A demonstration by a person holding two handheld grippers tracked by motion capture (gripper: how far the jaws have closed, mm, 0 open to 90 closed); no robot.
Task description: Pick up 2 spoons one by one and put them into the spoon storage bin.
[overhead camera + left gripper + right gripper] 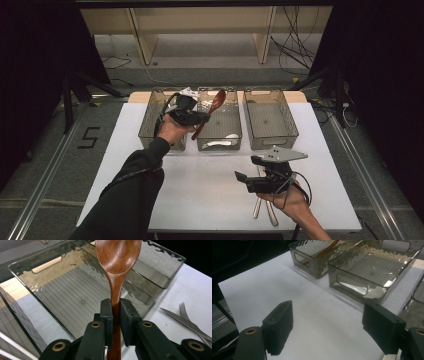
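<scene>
A brown wooden spoon [215,103] is clamped by its handle in my left gripper [204,118], held in the air over the left and middle clear bins. In the left gripper view the jaws of my left gripper [116,305] press on the spoon [117,260] from both sides, with its bowl pointing away over a clear bin [40,277]. My right gripper [249,169] hovers low over the front right of the table. In the right gripper view my right gripper [327,330] stands wide open with only bare white table between the jaws.
Three clear bins stand in a row at the back: left [150,117], middle [220,131] with a white utensil inside, right [270,120]. A knife [180,318] and fork [185,311] lie on the table. Cutlery [265,210] lies under my right hand.
</scene>
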